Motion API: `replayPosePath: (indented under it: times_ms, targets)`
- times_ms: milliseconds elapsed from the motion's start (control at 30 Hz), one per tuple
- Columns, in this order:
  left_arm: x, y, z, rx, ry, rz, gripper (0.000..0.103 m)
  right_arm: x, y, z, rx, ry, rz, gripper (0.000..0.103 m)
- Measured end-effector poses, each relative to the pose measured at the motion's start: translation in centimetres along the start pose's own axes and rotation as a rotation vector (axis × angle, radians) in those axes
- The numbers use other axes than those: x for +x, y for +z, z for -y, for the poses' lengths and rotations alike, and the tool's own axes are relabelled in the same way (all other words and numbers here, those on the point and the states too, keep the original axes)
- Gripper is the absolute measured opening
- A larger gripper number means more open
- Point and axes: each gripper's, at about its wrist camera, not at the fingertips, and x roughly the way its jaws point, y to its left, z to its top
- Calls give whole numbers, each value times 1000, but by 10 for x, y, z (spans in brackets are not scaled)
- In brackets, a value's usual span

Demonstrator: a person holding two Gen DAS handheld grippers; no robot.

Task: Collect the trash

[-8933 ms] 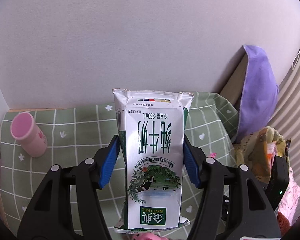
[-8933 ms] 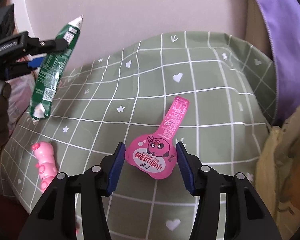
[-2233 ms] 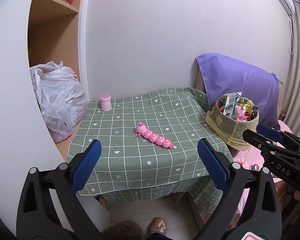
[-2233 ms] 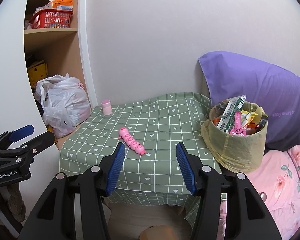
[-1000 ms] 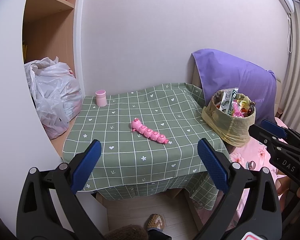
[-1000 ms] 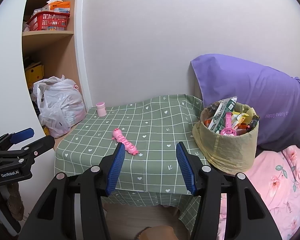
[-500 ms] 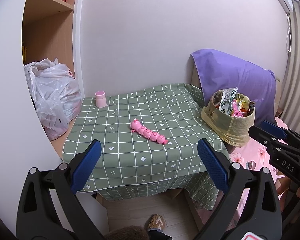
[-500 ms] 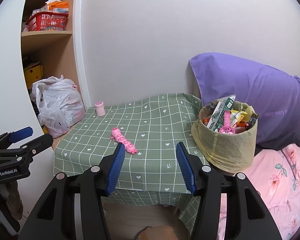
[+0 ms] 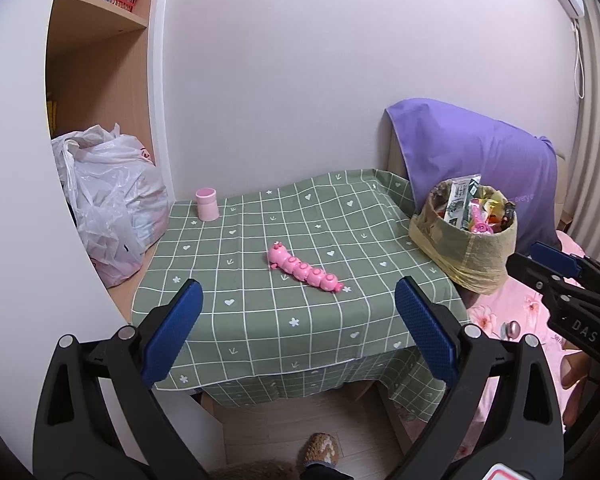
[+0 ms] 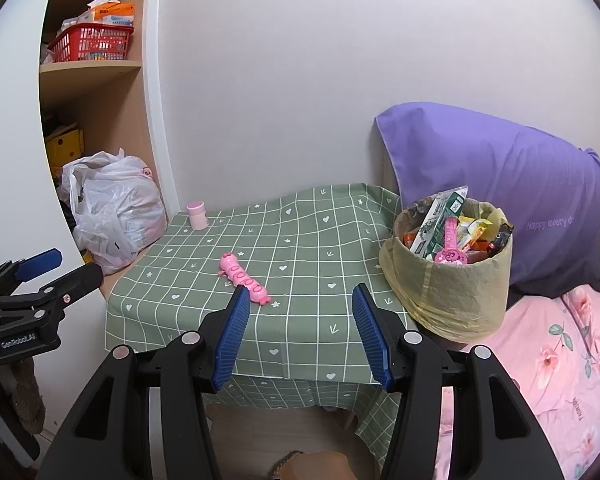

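A yellow-lined trash bin [image 9: 466,252] [image 10: 448,292] stands at the table's right edge, full of wrappers, with the green milk carton [image 10: 440,220] and a pink spoon-shaped wrapper [image 10: 449,245] sticking out. My left gripper [image 9: 298,330] is open and empty, held back from the table's front edge. My right gripper [image 10: 302,336] is open and empty, also back from the table. Each gripper shows in the other's view, the right one [image 9: 556,268] and the left one [image 10: 40,268].
A green checked cloth covers the table [image 9: 260,320] [image 10: 308,240]. A pink caterpillar toy [image 9: 304,270] [image 10: 244,278] lies mid-table and a pink cup [image 9: 207,204] [image 10: 198,210] stands at the back left. A white plastic bag [image 9: 108,204], a shelf with a red basket [image 10: 88,42], a purple pillow [image 10: 500,184] and a pink bed [image 10: 560,340] surround it.
Earlier my left gripper held the milk carton and my right gripper sat around the pink wrapper; both items are now in the bin. Over the last second both views barely shifted.
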Motion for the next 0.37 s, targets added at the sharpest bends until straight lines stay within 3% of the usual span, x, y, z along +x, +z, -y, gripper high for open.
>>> replayPosePath:
  times_ms: [200,300,367]
  targets:
    - [35,6,-11,-34,-6,-57,92,35,7,5,-30,1,-34,50]
    - [85,9,-42,-100,45,-111,92,83,16,7,-62,45,-99,50]
    - [133,12,-76,-200,101,-158,92,134,25,2,-107,86,-164,50]
